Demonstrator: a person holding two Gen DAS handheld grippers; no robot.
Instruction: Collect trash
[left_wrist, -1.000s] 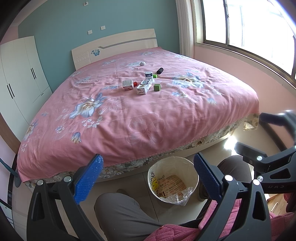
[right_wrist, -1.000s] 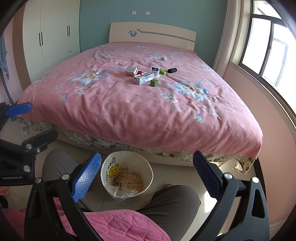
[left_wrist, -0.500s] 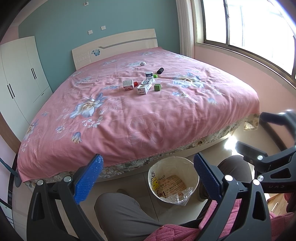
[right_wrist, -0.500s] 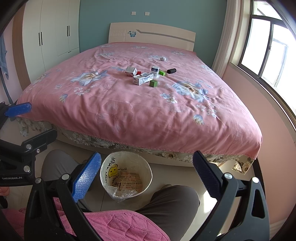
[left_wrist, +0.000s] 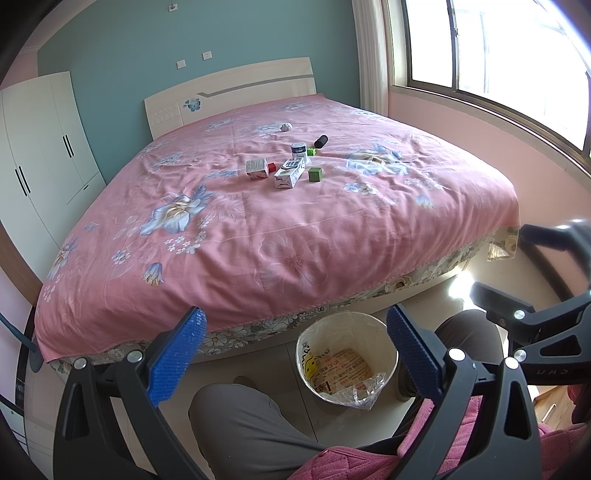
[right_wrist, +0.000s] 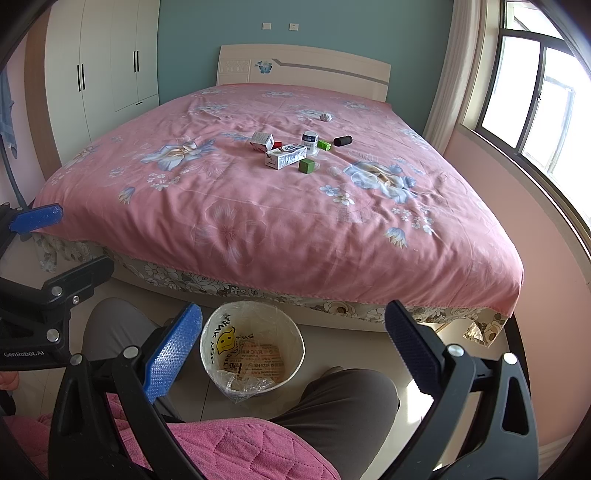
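Jaws of both grippers stand wide apart with nothing between them: the left gripper and the right gripper hang low over the person's lap, each framing the waste bin that stands on the floor between the person's knees, just beside the near edge of the bed. The bin is lined with a clear plastic bag and holds a flat printed wrapper at its bottom. All the loose trash lies well apart from the grippers, clustered toward the far middle of the pink flowered bedspread. Nearest in that cluster is a long white carton lying on its side, with a dark green cube just beside it to the right. A smaller white box sits to the carton's far left, touching a small red block. Behind the carton stands a white jar with a dark label, a bright green block to its right, then a black cylinder lying on its side. Farther still, near the headboard, rests a crumpled paper ball. A white wardrobe fills the far left wall and a window runs along the right.
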